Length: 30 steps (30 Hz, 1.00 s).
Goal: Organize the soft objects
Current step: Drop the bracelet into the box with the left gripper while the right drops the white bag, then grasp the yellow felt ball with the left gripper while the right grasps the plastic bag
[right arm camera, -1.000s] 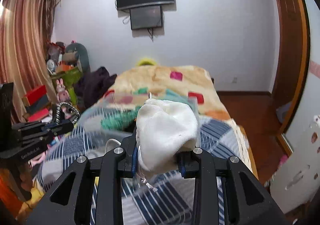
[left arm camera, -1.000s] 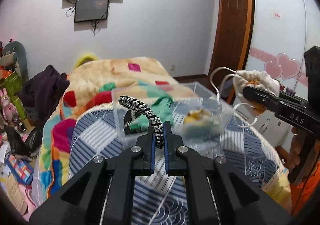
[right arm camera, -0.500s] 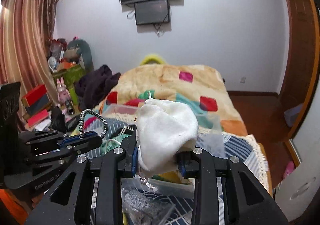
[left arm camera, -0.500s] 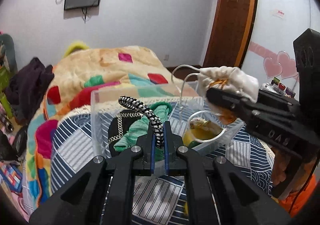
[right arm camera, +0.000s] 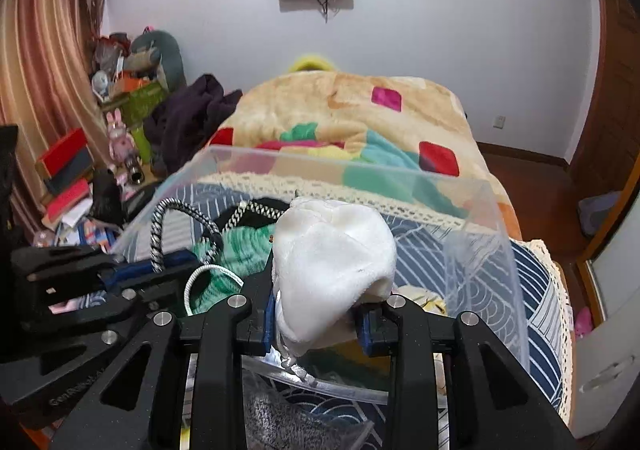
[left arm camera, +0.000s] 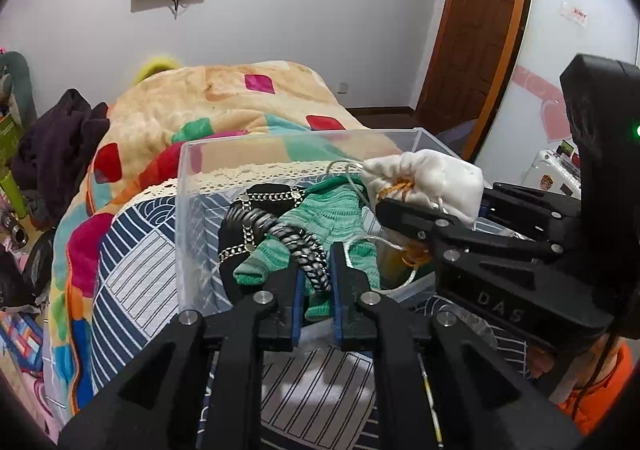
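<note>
A clear plastic box point(left arm camera: 188, 186) stands on the striped bedcover; it also shows in the right wrist view point(right arm camera: 496, 218). Inside lie a green knit cloth point(left arm camera: 332, 214) and a black item with a metal chain point(left arm camera: 256, 202). My left gripper point(left arm camera: 314, 282) is shut on a black-and-white braided band point(left arm camera: 296, 246), held over the box's near edge. My right gripper point(right arm camera: 316, 322) is shut on a white plush drawstring pouch point(right arm camera: 332, 262), held above the box; it shows from the side in the left wrist view point(left arm camera: 432, 178).
The box sits on a bed with a colourful fleece blanket point(left arm camera: 224, 102). Dark clothes point(right arm camera: 188, 118) and toys and boxes point(right arm camera: 68, 170) pile up at the left. A wooden door point(left arm camera: 468, 30) stands at the far right.
Both grippers have moved forward and down over the box. The braided band now droops over the green cloth. The pouch has come in over the box's right part.
</note>
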Available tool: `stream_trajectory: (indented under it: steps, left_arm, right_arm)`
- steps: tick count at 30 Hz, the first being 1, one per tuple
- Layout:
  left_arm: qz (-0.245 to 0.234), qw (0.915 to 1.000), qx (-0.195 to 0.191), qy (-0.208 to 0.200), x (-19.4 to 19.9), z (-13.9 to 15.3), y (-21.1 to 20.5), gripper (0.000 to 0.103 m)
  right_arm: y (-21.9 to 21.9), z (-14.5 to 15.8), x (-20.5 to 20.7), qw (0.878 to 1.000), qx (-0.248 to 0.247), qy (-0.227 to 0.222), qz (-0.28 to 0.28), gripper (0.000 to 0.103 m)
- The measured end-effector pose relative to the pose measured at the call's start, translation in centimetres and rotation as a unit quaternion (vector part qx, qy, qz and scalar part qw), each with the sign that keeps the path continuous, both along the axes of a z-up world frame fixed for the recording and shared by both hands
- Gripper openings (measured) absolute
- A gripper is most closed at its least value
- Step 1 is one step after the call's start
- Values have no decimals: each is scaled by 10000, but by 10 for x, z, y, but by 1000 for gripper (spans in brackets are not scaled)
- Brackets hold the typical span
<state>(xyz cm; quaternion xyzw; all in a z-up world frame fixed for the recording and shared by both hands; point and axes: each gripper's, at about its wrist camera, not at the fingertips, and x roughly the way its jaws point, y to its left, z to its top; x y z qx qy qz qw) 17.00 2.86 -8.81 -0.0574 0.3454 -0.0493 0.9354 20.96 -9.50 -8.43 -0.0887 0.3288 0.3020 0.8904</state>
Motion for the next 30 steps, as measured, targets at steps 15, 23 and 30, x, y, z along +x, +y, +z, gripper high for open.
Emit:
stream_trajectory:
  steps: [15, 23, 30]
  left_arm:
    - [105, 9996, -76, -262, -41, 14, 4, 42]
    - [27, 9994, -56, -343, -66, 13, -7, 52]
    - [-153, 9997, -117, -131, -78, -8, -28, 63]
  right_arm:
    - [-29, 22, -24, 9991, 154, -376, -82, 55]
    - [-53, 33, -51, 9971, 408, -633, -100, 70]
    - [-65, 11, -60, 9986, 382, -335, -120, 70]
